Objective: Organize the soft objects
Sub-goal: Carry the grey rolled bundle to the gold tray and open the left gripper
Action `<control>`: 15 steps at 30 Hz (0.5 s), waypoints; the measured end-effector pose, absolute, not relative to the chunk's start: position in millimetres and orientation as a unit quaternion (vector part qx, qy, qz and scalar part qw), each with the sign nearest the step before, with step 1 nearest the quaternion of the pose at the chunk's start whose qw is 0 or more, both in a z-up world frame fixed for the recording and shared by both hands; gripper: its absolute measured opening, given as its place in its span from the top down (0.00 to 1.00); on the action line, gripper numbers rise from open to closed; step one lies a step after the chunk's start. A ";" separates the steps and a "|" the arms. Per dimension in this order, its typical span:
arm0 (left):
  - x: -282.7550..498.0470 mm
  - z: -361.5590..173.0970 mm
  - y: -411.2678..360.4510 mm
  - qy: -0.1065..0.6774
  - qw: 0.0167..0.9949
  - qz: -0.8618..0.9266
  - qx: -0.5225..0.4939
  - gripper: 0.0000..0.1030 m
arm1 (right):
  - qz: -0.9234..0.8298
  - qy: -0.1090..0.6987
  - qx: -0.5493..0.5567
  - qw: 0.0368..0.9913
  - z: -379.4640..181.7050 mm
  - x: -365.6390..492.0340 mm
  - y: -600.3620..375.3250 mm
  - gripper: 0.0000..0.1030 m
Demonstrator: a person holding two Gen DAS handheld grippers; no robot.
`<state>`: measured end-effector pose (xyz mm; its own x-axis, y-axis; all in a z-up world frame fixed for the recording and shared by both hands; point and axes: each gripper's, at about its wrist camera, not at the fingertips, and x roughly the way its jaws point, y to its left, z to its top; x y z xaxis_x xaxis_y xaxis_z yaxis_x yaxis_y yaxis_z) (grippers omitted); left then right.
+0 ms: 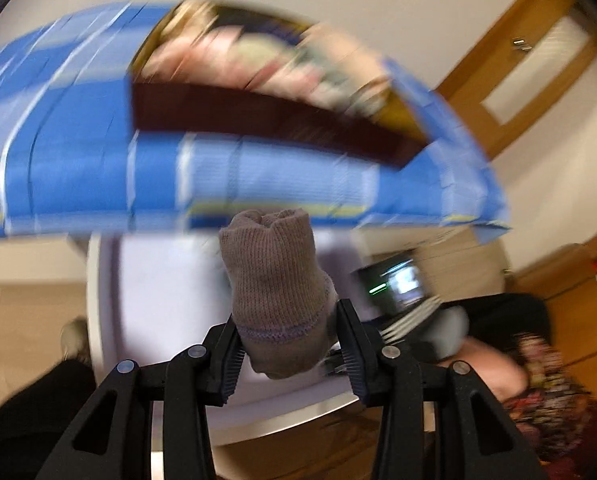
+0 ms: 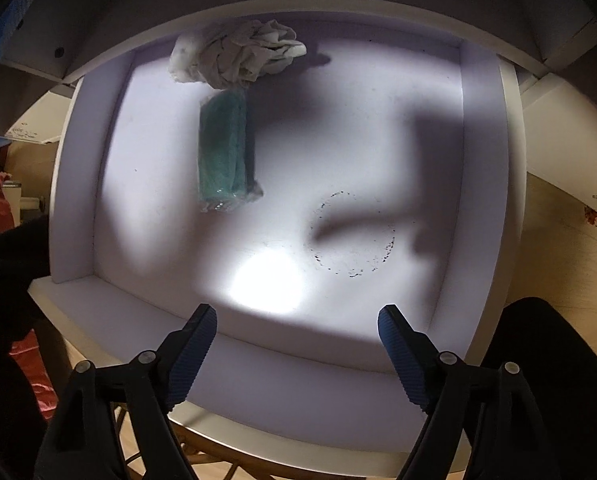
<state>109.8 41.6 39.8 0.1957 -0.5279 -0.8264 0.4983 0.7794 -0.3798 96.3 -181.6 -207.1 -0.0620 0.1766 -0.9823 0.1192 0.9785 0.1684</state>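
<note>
The left hand-held gripper (image 1: 288, 344) is gripping a brown knit sock (image 1: 276, 296) between its pads; the sock is sticking out ahead of the fingers, its bunched end pointing away from the camera. Only this view is showing the sock. Beyond it, heavily blurred, a blue cloth (image 1: 78, 152) is spanning the upper picture, with a dark basket (image 1: 258, 120) of mixed soft things sitting on it. Below the sock a white drawer (image 1: 158, 280) is showing, again blurred.

The right view alone is giving a sharp look into that drawer (image 2: 74, 184). The right hand-held gripper (image 2: 296, 334) is hanging over its near edge with jaws standing wide and nothing between them. Far ahead of the fingers, against the back wall, a crumpled white cloth (image 2: 234, 56) is lying; just nearer, touching it, a teal folded cloth (image 2: 224, 148) in clear wrap is lying lengthwise. Both are sitting left of the gripper's midline. The floor of the drawer to the right and directly ahead of the fingers is lying bare, marked only by a faint ring of specks (image 2: 354, 236). Raised walls are closing the drawer on all sides.
</note>
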 end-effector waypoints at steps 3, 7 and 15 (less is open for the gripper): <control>118.1 75.6 27.7 0.514 0.776 -0.365 -0.024 0.58 | 0.028 0.726 0.111 0.678 -205.9 97.5 -179.0 0.19; 150.2 114.7 5.0 0.490 0.789 -0.370 -0.030 0.58 | 0.038 0.723 0.113 0.680 -202.3 96.2 -174.4 0.19; 257.5 131.3 -58.5 0.492 0.814 -0.309 0.007 0.58 | 0.041 0.716 0.127 0.685 -190.9 95.5 -172.8 0.19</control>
<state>257.5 -58.5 131.3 0.3261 -0.4961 -0.8047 0.5090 0.8095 -0.2927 95.5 -172.8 -190.9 -0.0298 0.2387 -0.9706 0.1258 0.9642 0.2333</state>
